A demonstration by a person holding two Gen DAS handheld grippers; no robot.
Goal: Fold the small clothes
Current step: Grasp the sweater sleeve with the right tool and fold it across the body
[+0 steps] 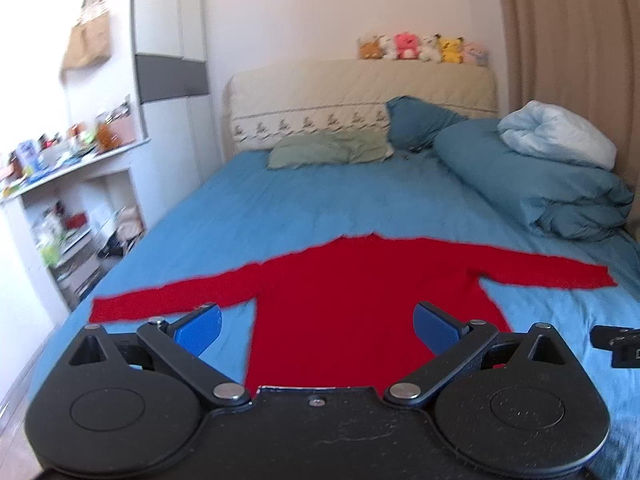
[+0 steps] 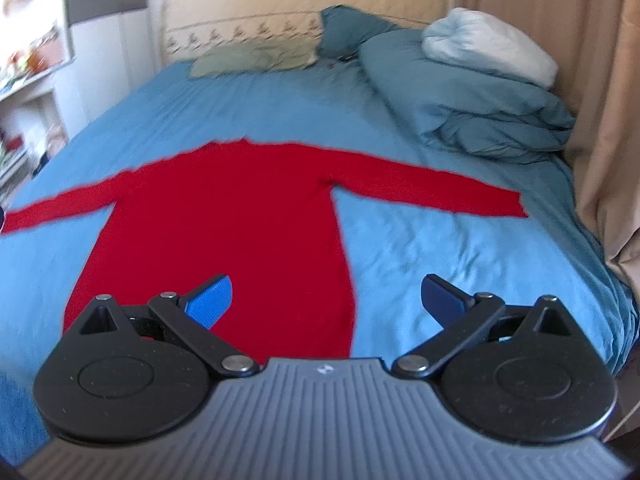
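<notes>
A red long-sleeved sweater (image 1: 340, 292) lies flat on the blue bed sheet (image 1: 280, 208), sleeves spread out to both sides, neck toward the headboard. It also shows in the right wrist view (image 2: 224, 216). My left gripper (image 1: 318, 326) is open and empty, held above the sweater's lower body. My right gripper (image 2: 326, 300) is open and empty, above the sweater's lower right edge. A piece of the right gripper (image 1: 616, 344) shows at the right edge of the left wrist view. The sweater's hem is hidden behind both grippers.
A folded blue duvet (image 1: 532, 176) with a pale bundle (image 1: 560, 136) on top lies at the right. A green pillow (image 1: 328, 150) and blue pillow (image 1: 420, 124) sit by the headboard (image 1: 360, 92). Cluttered shelves (image 1: 64, 208) stand left of the bed; a curtain (image 2: 600, 80) hangs right.
</notes>
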